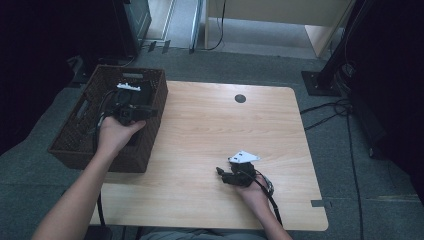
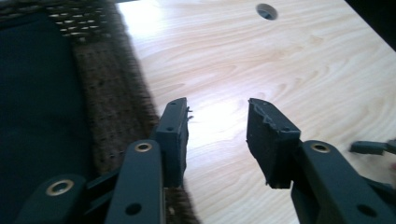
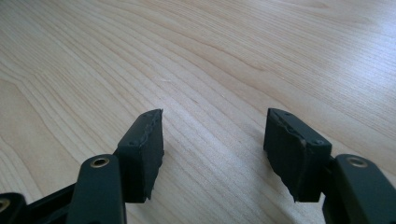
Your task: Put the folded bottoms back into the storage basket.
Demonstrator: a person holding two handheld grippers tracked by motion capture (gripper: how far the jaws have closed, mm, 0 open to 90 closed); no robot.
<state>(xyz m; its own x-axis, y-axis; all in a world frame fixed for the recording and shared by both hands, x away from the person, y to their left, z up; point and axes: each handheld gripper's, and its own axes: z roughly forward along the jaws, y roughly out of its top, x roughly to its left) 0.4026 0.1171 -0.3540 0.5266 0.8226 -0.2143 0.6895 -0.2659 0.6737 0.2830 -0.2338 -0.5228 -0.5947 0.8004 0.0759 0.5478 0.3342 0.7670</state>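
— Wicker, dark brown and tightly woven: what is that at nine o'clock in the high view?
— A rectangular basket [image 1: 75, 135] on the pale wood-grain table [image 1: 210, 140], long axis running from seven to one o'clock. The left gripper [image 1: 134, 111] hangs over its right rim; grey carpet surrounds the table.
— And the right gripper [image 1: 235, 172]?
— At five o'clock, low over bare wood, pointing toward ten o'clock.
— Left gripper view?
— Black jaws spread with nothing between them, above the basket's edge [image 2: 116, 116]; a round hole [image 2: 266, 10] sits at one o'clock in the table.
— Right gripper view?
— Jaws apart, holding nothing, only streaked wood grain [image 3: 210, 60] beneath.
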